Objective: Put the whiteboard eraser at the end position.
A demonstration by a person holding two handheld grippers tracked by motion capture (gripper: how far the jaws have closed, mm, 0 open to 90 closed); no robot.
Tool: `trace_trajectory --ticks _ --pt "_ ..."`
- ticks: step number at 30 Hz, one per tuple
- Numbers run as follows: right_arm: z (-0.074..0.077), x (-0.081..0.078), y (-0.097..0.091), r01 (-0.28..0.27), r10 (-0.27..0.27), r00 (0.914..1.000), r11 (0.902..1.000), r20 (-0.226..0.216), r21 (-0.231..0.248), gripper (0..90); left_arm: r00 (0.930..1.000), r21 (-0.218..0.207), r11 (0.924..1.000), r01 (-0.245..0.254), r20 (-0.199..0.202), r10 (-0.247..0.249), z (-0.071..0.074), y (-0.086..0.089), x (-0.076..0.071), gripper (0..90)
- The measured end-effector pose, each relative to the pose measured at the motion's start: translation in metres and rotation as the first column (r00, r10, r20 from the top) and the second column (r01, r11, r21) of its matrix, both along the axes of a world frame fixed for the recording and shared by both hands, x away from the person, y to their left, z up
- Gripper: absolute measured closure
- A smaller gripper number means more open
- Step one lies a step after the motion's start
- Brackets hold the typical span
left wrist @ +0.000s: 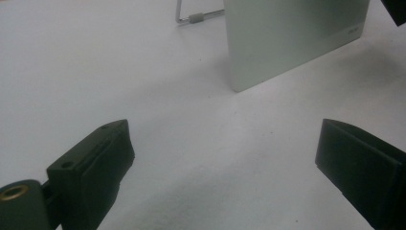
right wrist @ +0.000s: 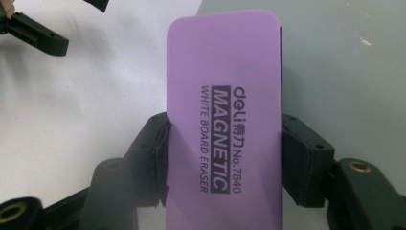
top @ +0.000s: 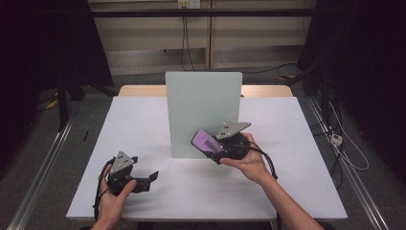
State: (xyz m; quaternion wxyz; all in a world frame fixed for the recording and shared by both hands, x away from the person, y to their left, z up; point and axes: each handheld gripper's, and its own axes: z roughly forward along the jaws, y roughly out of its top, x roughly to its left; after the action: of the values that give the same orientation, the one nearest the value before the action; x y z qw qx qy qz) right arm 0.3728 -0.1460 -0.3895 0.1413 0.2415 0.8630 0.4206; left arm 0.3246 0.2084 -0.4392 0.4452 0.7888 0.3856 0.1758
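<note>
At centre frame, the right gripper point(top: 221, 149) clamps its fingers point(right wrist: 301, 163) on the purple whiteboard eraser point(right wrist: 223, 120) before the upright whiteboard point(top: 203, 112). Lower left, the left gripper point(top: 152, 176) rests on the desk point(top: 143, 124), fingers point(left wrist: 93, 167) wide.

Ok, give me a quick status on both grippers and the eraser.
Right gripper shut on purple eraser, lifted in front of the upright whiteboard. Left gripper open, holding nothing, low over the table. Nothing between eraser and board.
</note>
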Motion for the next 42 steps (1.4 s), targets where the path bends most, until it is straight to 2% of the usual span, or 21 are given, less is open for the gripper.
trace_trajectory --ticks 11,18,24,27,32,42 --pt "-0.004 -0.013 -0.010 -0.017 0.017 0.9996 0.9998 -0.022 -0.009 41.6 1.0000 0.011 0.9999 0.004 0.001 -0.004 0.001 -0.001 -0.002 5.4" --pt "0.000 -0.021 -0.017 -0.021 0.021 0.9992 0.9998 -0.034 -0.002 41.6 1.0000 0.008 1.0000 -0.004 0.000 0.004 0.002 0.000 -0.002 5.4" --pt "0.001 -0.029 -0.021 -0.035 0.033 0.9981 0.9987 -0.052 -0.038 41.6 0.9999 0.013 0.9999 0.010 0.004 -0.010 0.002 -0.002 -0.002 5.4" --pt "0.002 -0.030 -0.023 -0.036 0.035 0.9972 0.9990 -0.066 -0.028 41.6 1.0000 0.006 1.0000 0.005 0.002 -0.005 0.002 -0.001 -0.001 5.4" --pt "0.001 -0.031 -0.021 -0.060 0.058 0.9943 0.9977 -0.090 -0.031 41.6 1.0000 0.011 0.9999 0.000 0.000 0.000 0.001 -0.001 0.000 5.4" --pt "-0.005 -0.033 -0.008 -0.111 0.101 0.9858 0.9916 -0.134 -0.067 41.6 1.0000 0.008 1.0000 0.001 -0.002 -0.001 0.001 -0.001 0.000 5.4"
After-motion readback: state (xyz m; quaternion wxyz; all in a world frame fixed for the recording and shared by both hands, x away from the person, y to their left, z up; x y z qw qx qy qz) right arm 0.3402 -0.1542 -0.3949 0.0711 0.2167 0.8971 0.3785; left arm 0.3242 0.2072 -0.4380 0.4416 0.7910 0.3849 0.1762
